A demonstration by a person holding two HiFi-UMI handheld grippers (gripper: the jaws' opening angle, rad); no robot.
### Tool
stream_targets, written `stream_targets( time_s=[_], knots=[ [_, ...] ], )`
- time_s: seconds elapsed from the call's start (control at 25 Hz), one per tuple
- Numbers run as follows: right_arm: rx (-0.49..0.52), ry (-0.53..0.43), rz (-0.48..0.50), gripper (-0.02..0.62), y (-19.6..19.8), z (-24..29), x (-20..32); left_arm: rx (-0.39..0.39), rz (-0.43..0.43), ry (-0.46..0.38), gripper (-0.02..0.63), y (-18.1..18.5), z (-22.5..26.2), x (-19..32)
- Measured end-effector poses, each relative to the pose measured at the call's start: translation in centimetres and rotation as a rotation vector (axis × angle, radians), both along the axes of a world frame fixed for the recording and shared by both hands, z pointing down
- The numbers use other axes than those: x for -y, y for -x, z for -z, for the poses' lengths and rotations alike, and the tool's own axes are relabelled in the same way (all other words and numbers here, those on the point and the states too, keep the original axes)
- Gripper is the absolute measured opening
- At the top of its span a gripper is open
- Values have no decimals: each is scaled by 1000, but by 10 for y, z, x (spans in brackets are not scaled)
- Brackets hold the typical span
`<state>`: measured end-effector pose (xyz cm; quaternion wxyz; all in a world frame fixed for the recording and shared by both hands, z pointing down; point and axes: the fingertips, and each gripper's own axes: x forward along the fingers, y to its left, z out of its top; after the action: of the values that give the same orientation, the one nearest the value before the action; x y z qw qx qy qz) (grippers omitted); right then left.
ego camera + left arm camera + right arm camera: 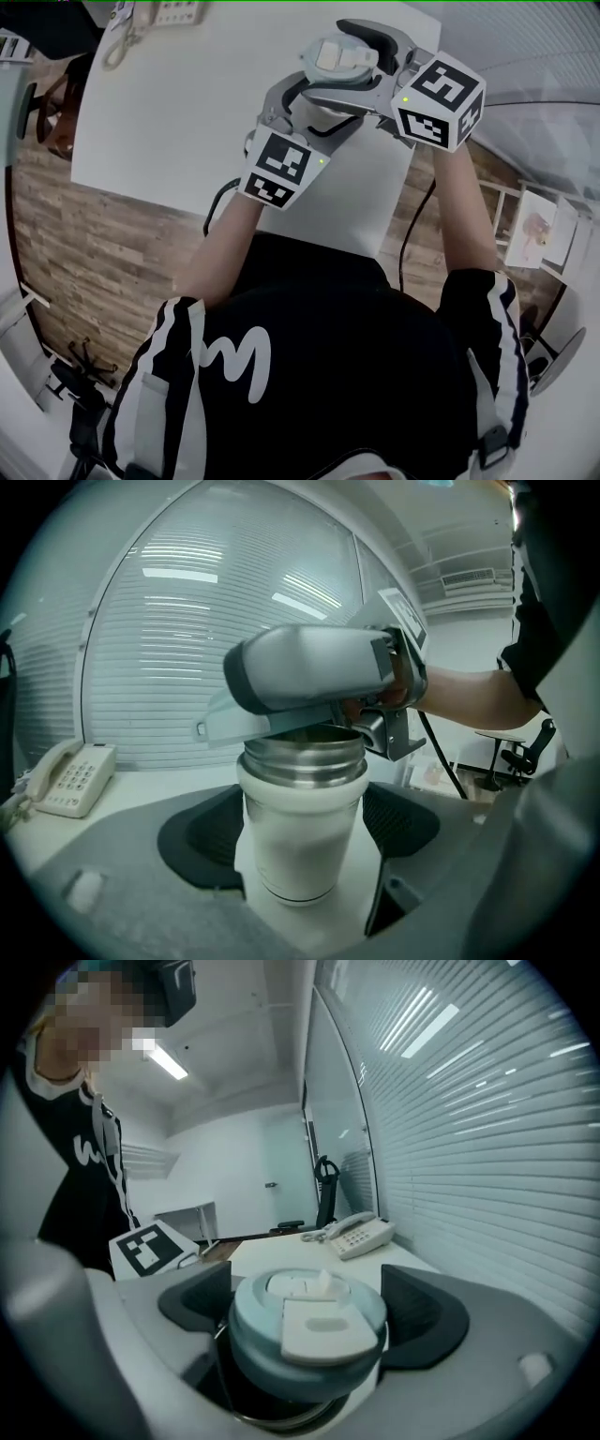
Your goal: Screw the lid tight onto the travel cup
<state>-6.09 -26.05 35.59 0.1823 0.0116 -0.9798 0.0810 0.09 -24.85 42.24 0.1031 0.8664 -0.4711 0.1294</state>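
The travel cup (300, 860) is seen standing upright on the white worktop (178, 103), toward its right side in the head view. In the left gripper view the cup's white body is framed by the left tool (302, 829), whose jaws are spread wide, one dark pad on each side. A strip of worktop is shown between the right-hand pad and the cup wall, so the cup is released, not squeezed. The steel threaded neck (302, 761) is left bare above the white body, and the mouth is overhung by the grey body of the other tool. In the right gripper view the pale blue-grey lid (307, 1330), with its white flip tab, is found between the jaws of the right tool (307, 1309). These jaws are also held apart, with the pads clear of the lid's rim on both sides. The lid is laid over the steel mouth at a slight tilt, and a dark gap is left under its near edge. A white telephone (361, 1235) is set at the far end of the worktop, beside slatted blinds (487, 1147).
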Motion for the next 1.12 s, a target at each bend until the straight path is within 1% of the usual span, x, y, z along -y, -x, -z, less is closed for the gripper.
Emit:
stream_targets(
  time_s=[0.08, 0.12, 0.24, 0.36, 0.48, 0.68, 0.88, 1.12],
  knots=[
    [15, 32, -5, 477, -1, -1, 3, 17, 22, -5, 397, -1, -4, 2],
    [23, 43, -12, 465, -1, 0, 5, 17, 33, -10, 399, -1, -4, 3],
    [43, 59, -21, 463, -2, 0, 9, -9, 51, -24, 394, -1, -6, 4],
    [57, 57, -14, 463, -2, 1, 8, -16, 56, -31, 391, -1, -6, 4],
    [81, 45, -6, 460, -3, 3, 6, -19, 57, -42, 391, -1, -7, 3],
    [185, 6, -2, 459, -4, 22, 1, -22, 63, -63, 391, 2, -5, 2],
    [281, -42, -6, 457, -16, 32, -6, -19, 62, -64, 391, 1, -5, 0],
    [331, -92, -28, 457, -31, 23, -12, -18, 65, -77, 391, -2, -4, 2]
  ],
)
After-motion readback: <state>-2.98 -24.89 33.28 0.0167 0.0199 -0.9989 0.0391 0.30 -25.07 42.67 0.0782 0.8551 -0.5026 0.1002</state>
